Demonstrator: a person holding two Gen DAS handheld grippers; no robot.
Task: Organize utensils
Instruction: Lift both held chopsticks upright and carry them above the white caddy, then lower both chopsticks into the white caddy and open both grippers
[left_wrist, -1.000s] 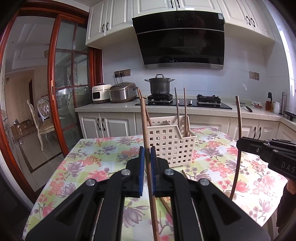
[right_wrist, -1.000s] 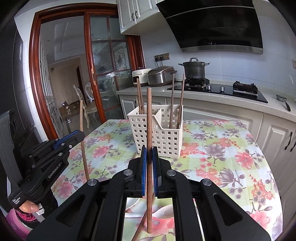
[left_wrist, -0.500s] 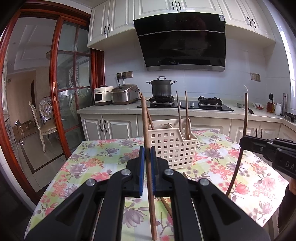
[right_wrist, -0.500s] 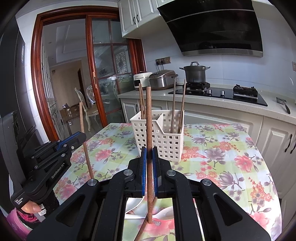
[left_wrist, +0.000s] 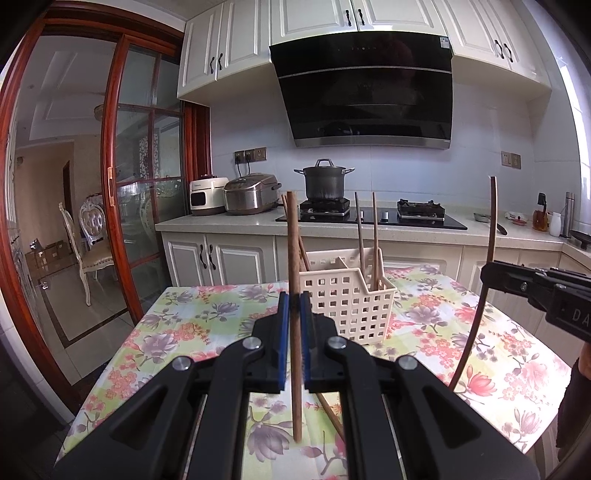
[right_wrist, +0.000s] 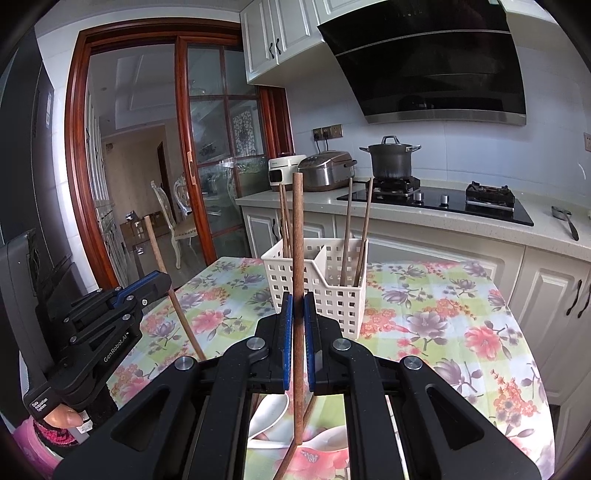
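Observation:
My left gripper (left_wrist: 294, 306) is shut on a brown wooden chopstick (left_wrist: 294, 258), held upright above the floral tablecloth (left_wrist: 192, 325). My right gripper (right_wrist: 297, 306) is shut on another brown chopstick (right_wrist: 297, 240), also upright. Each gripper shows in the other's view: the right one (left_wrist: 487, 273) at the right edge with its chopstick (left_wrist: 480, 295), the left one (right_wrist: 162, 284) at the left with its chopstick (right_wrist: 166, 280). A white slotted basket (left_wrist: 347, 299) with two compartments stands on the table beyond both grippers, with chopsticks in each compartment. It also shows in the right wrist view (right_wrist: 325, 280).
A loose chopstick (left_wrist: 328, 406) lies on the cloth under my left gripper. White spoons (right_wrist: 269, 417) lie on the cloth under my right gripper. Behind the table runs a counter (left_wrist: 221, 221) with cookers, a pot and a hob. A glass door (left_wrist: 140, 192) stands at the left.
Both grippers have lifted with their chopsticks, so the chopstick tips now hang clear above the cloth. Both views have tilted up a little toward the basket.

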